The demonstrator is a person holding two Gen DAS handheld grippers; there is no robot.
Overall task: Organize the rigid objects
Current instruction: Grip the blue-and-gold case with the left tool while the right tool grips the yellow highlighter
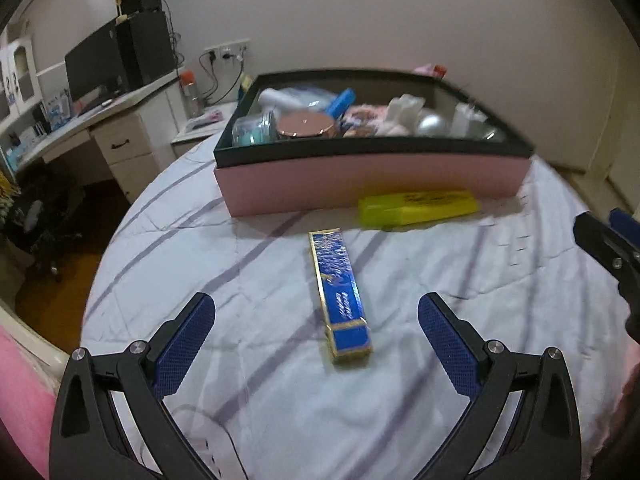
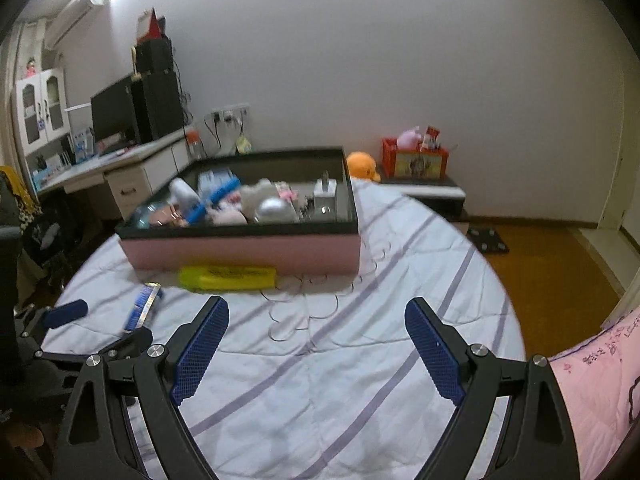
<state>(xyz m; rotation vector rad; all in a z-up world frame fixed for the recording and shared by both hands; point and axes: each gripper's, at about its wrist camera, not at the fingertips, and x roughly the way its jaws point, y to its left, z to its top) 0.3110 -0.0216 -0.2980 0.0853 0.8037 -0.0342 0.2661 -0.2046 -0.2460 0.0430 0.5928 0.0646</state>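
A long blue box with gold trim (image 1: 342, 295) lies on the striped bedspread, its near end between the tips of my open left gripper (image 1: 316, 312), untouched. Behind it a yellow box (image 1: 418, 207) rests against the front wall of a pink storage box with a black rim (image 1: 372, 182) that holds several small items. In the right wrist view my right gripper (image 2: 316, 316) stands open and empty over the bedspread, short of the yellow box (image 2: 227, 277). The blue box (image 2: 142, 306) and the left gripper's fingers (image 2: 66, 313) appear at the left there.
A desk with a monitor and drawers (image 1: 100, 120) stands left of the bed. A low shelf with a red crate (image 2: 418, 162) and an orange plush (image 2: 362, 165) sits by the far wall. Wooden floor (image 2: 552, 276) lies to the right. A pink quilt (image 2: 600, 380) covers the near right.
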